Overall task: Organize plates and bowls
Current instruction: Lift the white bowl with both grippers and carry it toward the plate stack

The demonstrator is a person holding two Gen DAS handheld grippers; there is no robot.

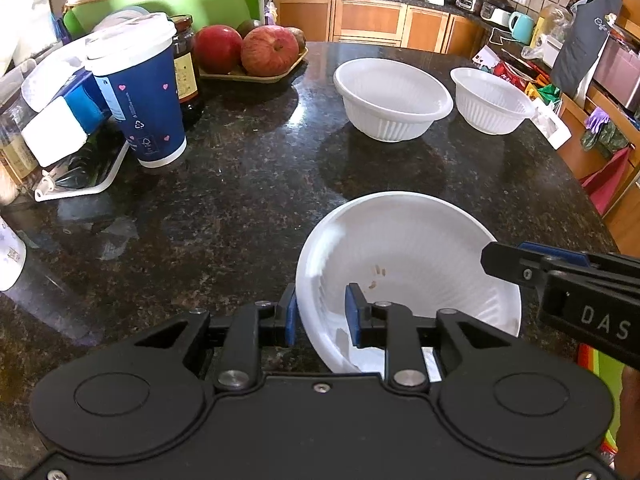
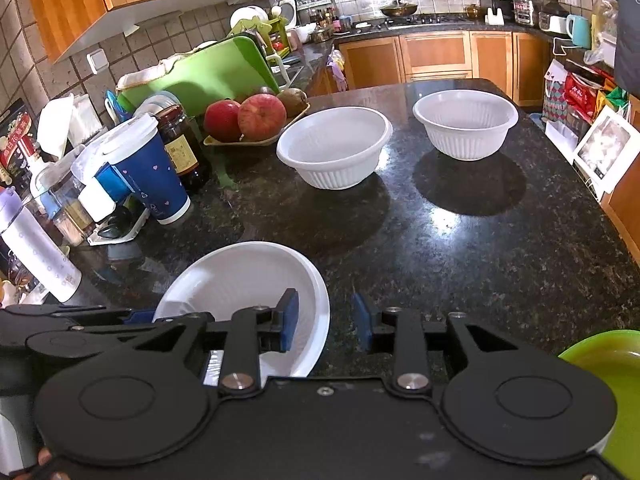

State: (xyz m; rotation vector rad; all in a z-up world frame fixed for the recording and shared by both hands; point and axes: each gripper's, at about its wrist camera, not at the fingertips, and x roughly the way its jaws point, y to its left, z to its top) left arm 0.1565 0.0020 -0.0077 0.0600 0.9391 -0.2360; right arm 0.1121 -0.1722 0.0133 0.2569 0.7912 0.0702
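Note:
A white plastic plate is tilted near the counter's front edge; it also shows in the right wrist view. My left gripper is open, its fingers straddling the plate's left rim with gaps on both sides. My right gripper is open, straddling the plate's right rim; it shows in the left wrist view at the plate's right side. Two white ribbed bowls stand farther back: a larger one and a smaller one.
A blue paper cup, a dark jar, a tray of apples and clutter line the counter's left side. A green plate lies at the front right. The black granite counter ends at the right.

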